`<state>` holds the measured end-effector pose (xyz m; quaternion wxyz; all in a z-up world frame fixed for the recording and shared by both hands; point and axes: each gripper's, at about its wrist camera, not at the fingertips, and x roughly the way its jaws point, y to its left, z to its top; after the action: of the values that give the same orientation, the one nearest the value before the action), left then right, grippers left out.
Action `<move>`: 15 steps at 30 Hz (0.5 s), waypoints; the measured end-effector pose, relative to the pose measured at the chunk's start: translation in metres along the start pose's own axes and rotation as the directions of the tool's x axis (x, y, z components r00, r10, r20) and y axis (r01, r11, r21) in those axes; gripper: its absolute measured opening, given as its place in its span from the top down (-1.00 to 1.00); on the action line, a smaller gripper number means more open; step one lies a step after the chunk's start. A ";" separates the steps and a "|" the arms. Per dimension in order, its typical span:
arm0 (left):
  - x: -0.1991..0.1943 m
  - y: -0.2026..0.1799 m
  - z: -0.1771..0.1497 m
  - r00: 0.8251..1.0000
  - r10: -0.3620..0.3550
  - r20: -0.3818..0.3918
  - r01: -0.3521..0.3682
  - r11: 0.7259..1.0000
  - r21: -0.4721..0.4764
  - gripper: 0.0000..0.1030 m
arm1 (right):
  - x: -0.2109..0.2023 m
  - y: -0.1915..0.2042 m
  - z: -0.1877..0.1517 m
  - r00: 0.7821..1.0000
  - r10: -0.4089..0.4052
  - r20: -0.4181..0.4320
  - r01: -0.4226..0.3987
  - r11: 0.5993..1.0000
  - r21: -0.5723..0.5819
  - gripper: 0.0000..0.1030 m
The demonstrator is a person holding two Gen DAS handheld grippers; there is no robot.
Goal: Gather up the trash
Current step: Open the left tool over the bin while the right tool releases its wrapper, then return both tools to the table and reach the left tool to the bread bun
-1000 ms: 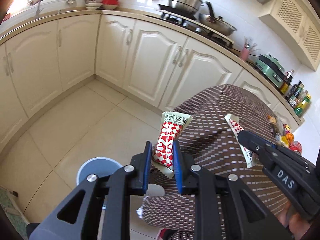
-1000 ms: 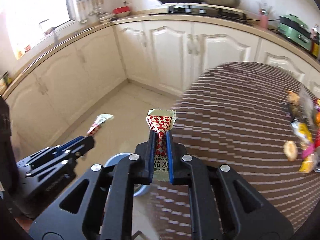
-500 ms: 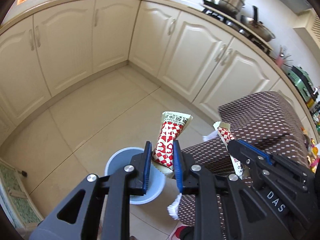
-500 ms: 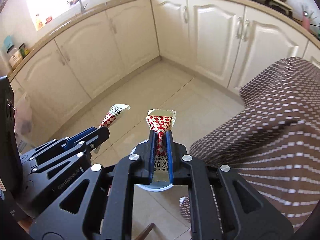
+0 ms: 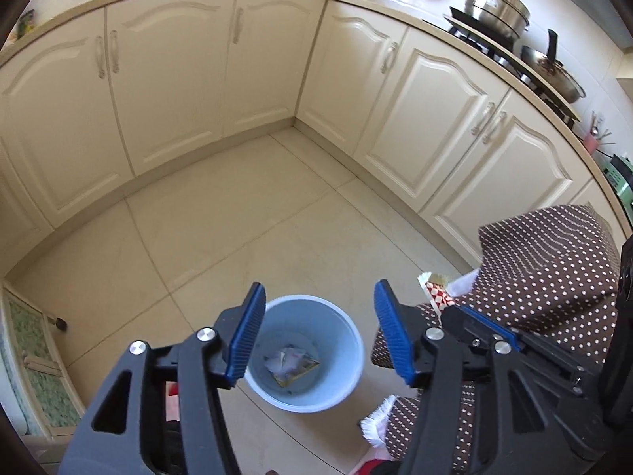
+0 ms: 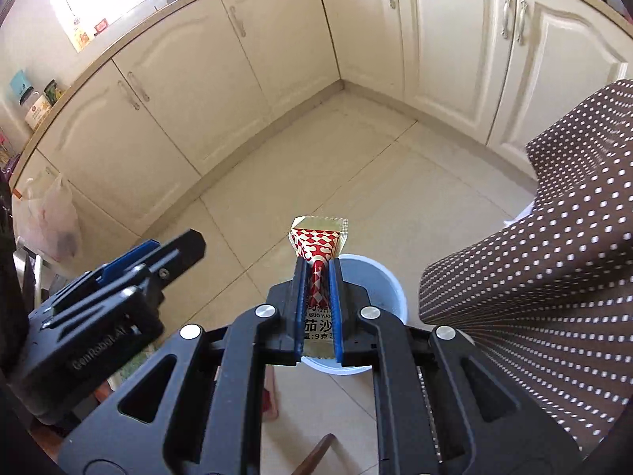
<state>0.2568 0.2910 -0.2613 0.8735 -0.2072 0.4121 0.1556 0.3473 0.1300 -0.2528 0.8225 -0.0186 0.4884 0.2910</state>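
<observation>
Right tool (image 6: 316,308), crinkled foil sachet (image 6: 318,247)

I see a smooth pale-blue plastic bin (image 5: 304,356) on glossy cream floor tiles (image 5: 237,217), a crinkled shiny red-and-white foil sachet (image 6: 318,245) between ribbed blue rubbery pads (image 6: 299,308), and a matt brown dotted cloth (image 6: 554,277).
</observation>
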 end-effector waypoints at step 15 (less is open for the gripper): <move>-0.031 0.004 0.003 0.996 0.071 0.062 -0.071 0.997 -0.004 -0.12 | -0.016 0.012 0.002 0.996 0.038 0.084 -0.038 0.999 0.000 0.47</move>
<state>0.2382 0.2927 -0.2367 0.8797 -0.1883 0.3917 0.1931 0.3374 0.1329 -0.2352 0.8365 0.0037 0.4539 0.3069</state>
